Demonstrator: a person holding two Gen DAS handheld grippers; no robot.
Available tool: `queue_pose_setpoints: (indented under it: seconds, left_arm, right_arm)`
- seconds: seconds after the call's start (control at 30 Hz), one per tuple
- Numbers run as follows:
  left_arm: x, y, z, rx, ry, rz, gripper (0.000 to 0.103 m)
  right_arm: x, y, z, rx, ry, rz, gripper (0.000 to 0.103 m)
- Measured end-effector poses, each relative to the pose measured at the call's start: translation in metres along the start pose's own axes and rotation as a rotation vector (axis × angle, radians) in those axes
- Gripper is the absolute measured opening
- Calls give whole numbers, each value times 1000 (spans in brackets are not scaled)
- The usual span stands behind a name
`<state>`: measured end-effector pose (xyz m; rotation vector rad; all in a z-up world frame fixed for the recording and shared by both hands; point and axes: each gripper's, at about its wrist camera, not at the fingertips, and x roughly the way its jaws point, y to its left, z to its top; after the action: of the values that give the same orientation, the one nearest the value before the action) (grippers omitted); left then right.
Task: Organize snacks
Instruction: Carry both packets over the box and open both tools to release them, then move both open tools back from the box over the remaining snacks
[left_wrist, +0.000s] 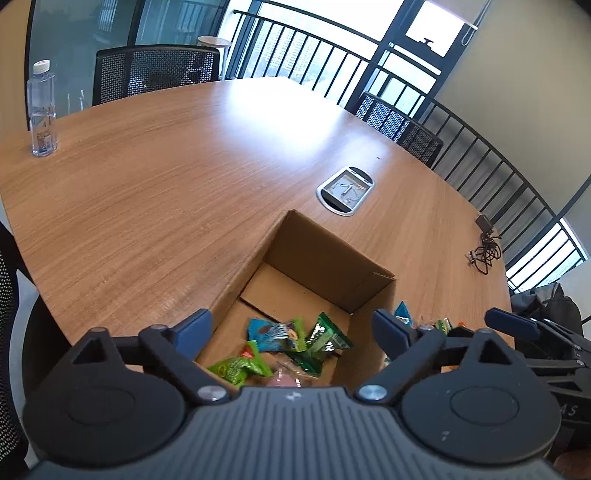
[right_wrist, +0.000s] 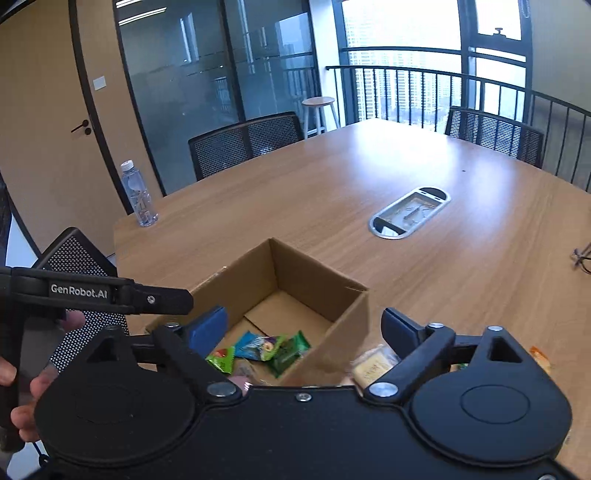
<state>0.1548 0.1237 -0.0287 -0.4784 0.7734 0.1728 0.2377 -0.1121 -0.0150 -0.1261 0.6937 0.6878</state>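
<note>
Both the left gripper (left_wrist: 291, 326) and right gripper (right_wrist: 304, 326) hang with fingers spread and empty above the cardboard box (left_wrist: 325, 247) on the desk (left_wrist: 166, 177), snack packets (left_wrist: 280, 332) lying inside below them.

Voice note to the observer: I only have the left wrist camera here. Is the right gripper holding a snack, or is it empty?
Observer: Empty. The right gripper is open with nothing between its fingers. It points toward the near end of the box.
Operator: Are any snacks outside the box that my view hides?
Observer: Yes. A yellow packet lies on the table just right of the box, beside the gripper's right finger.
</note>
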Motion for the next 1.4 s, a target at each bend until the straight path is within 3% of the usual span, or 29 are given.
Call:
queue_pose_setpoints:
  seconds: [0.17, 0.63, 1.07, 1.4]
  left_arm:
    - [-3, -18, -5, 10, -12, -57, 103]
    - [-23, -68, -24, 89, -130, -159, 103]
    - [-21, -105, -38, 149, -41, -247, 103]
    - [-17, -117, -52, 174, -9, -240, 103]
  right_arm:
    - [-23, -21, -9, 25, -27, -37, 103]
    - [-61, -62, -39, 109, -80, -121, 103]
    - [-82, -79, -67, 138, -85, -120, 103]
    - [-92, -91, -88, 178, -83, -141, 103]
